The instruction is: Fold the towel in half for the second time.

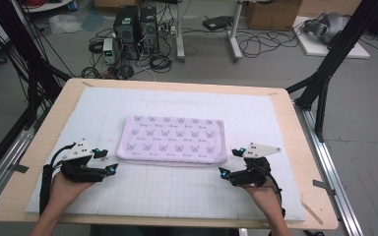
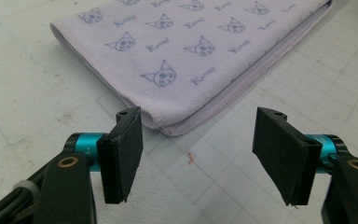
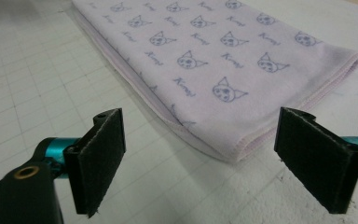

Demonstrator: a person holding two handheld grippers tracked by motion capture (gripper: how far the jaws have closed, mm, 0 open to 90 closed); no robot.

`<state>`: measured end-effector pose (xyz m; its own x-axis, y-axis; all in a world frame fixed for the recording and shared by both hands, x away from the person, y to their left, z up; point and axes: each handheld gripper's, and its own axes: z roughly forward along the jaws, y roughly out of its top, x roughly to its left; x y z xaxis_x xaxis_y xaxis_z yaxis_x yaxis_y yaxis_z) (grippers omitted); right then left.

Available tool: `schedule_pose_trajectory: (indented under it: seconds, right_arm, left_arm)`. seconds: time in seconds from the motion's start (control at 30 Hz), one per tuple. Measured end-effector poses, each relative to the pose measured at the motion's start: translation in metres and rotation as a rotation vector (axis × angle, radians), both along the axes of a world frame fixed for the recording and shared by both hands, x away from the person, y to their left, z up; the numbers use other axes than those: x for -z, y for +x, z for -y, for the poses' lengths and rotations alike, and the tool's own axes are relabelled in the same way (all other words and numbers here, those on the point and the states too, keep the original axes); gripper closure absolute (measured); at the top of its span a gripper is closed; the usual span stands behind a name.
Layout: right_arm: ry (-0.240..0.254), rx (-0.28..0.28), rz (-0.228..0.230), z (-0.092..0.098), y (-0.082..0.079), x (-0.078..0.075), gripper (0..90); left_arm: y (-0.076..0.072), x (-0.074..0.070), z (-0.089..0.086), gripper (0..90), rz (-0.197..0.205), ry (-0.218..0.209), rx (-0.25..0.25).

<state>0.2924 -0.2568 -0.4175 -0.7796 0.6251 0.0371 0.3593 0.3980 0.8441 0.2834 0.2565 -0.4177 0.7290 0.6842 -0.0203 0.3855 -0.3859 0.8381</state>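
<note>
Towel: the folded lilac cat-print towel [image 1: 172,139] lies flat on my white grid mat [image 1: 177,191].
My left gripper [image 1: 107,161]: jaws apart, empty, just off the towel's near left corner.
My right gripper [image 1: 229,162]: jaws wide, empty, near its right corner.

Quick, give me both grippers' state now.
Left gripper: open, empty, just short of the towel.
Right gripper: open, empty.
</note>
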Motion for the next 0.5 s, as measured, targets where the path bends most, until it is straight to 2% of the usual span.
schedule_pose_trajectory:
  seconds: [0.5]
  right_arm:
    - [0.018, 0.016, 0.000, 0.011, -0.018, 0.003, 11.9]
  left_arm:
    - [-0.014, -0.001, -0.003, 24.5, 0.008, -0.022, -0.019]
